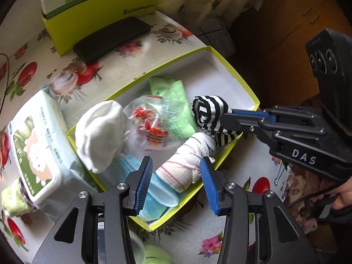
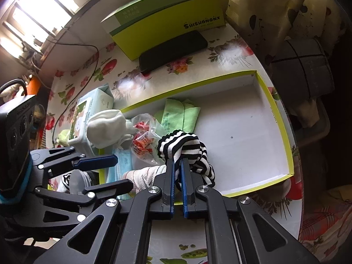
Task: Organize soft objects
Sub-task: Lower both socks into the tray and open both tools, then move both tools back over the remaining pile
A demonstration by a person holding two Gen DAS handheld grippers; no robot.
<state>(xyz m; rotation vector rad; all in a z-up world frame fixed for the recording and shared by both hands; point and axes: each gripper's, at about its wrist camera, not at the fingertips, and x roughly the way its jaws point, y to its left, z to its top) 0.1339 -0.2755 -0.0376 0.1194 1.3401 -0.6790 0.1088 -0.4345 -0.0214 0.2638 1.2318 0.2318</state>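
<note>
A shallow box with a lime-green rim (image 1: 233, 66) (image 2: 277, 112) lies on the flowered table. In it are a white sock bundle (image 1: 99, 132) (image 2: 107, 127), a green cloth (image 1: 176, 103) (image 2: 180, 114), a clear bag of red sweets (image 1: 149, 121) (image 2: 143, 143), blue face masks (image 1: 158, 191) (image 2: 122, 165) and a white rolled sock with thin stripes (image 1: 187, 162) (image 2: 145, 173). My right gripper (image 2: 177, 160) (image 1: 228, 114) is shut on a black-and-white striped sock (image 1: 209, 114) (image 2: 184, 151) over the box. My left gripper (image 1: 176, 184) (image 2: 118, 171) is open, its fingers either side of the thin-striped sock.
A wet-wipes pack (image 1: 37, 147) (image 2: 88, 114) lies left of the box, with a green item (image 1: 13, 198) beside it. A lime-green carton (image 1: 99, 6) (image 2: 167, 15) and a black phone (image 1: 112, 39) (image 2: 173, 50) sit at the back. The table edge and a curtain (image 2: 275, 6) are on the right.
</note>
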